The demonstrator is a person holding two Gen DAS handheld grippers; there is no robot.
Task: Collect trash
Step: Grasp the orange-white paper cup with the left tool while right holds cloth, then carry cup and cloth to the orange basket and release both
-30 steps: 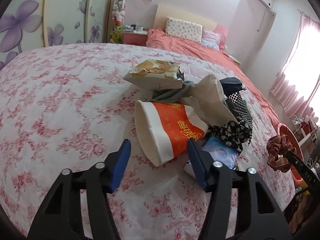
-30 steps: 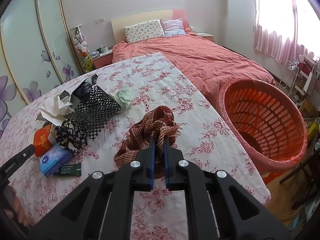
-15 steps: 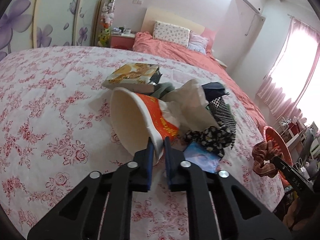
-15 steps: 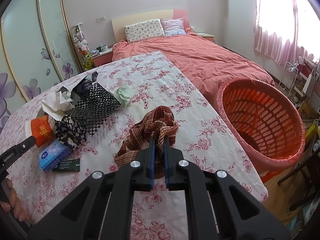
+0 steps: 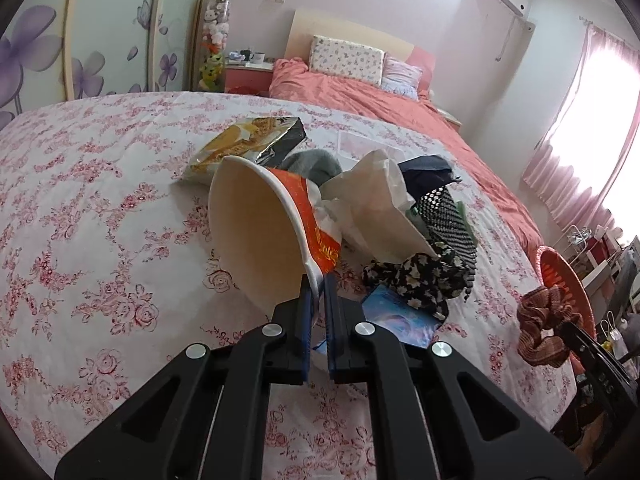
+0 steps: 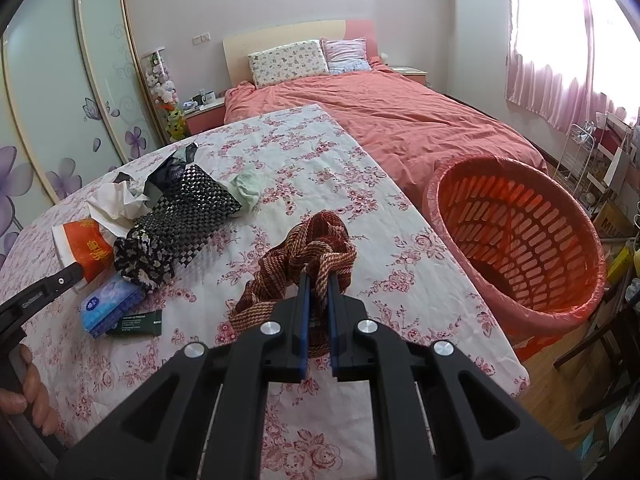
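Observation:
An orange and white paper cup (image 5: 264, 232) hangs tilted above the flowered table cover, its mouth toward the camera. My left gripper (image 5: 315, 284) is shut on the cup's rim. The cup (image 6: 86, 246) also shows at the left of the right wrist view. My right gripper (image 6: 316, 280) is shut on a red-brown woven scrunchie (image 6: 316, 246), held above the table's right part. The scrunchie (image 5: 540, 328) appears at the far right in the left wrist view. An orange slatted basket (image 6: 516, 248) stands on the floor beside the table's right edge.
Behind the cup lie a snack bag (image 5: 248, 146), crumpled white paper (image 5: 376, 196), a black and white checked pouch (image 6: 188, 214), a flowered black scrunchie (image 6: 144, 256), a blue tissue pack (image 6: 108, 304), a dark green box (image 6: 138, 322) and a pale green cloth (image 6: 248, 188). A bed (image 6: 400, 120) lies beyond.
My left gripper's jaws closed from wide apart onto the cup's rim, and the cup came up off the table and tilted. The right gripper and its scrunchie stayed put.

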